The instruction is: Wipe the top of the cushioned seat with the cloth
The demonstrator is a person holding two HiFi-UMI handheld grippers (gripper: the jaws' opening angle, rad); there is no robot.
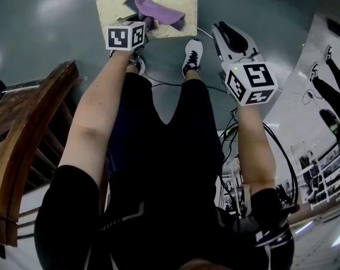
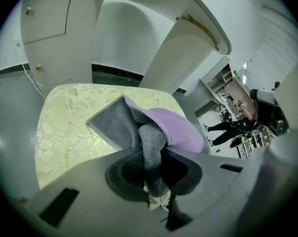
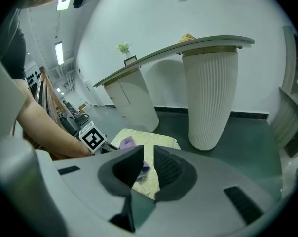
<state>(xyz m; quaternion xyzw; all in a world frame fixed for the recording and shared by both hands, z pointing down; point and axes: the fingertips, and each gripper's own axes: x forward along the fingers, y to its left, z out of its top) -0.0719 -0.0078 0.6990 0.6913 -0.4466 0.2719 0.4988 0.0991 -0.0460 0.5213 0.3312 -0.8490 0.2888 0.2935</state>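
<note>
The cushioned seat (image 1: 111, 4) is a pale yellow patterned square on the floor ahead of my feet. A purple and grey cloth (image 1: 159, 11) lies bunched on its near right part. My left gripper (image 1: 143, 24) is at the seat's near edge and shut on a grey fold of the cloth (image 2: 174, 128), with the seat (image 2: 65, 127) spread out beyond it. My right gripper (image 1: 231, 34) hangs in the air to the right of the seat, off the cushion. Its jaws (image 3: 148, 168) stand open with nothing between them, and the seat (image 3: 148, 143) shows past them.
A dark wooden chair (image 1: 23, 151) stands close on my left. A white ribbed pedestal (image 3: 209, 98) under a curved counter rises behind the seat. My shoes (image 1: 193, 54) are just short of the seat, cables (image 1: 285, 151) trail at the right, and another person (image 1: 334, 86) stands far right.
</note>
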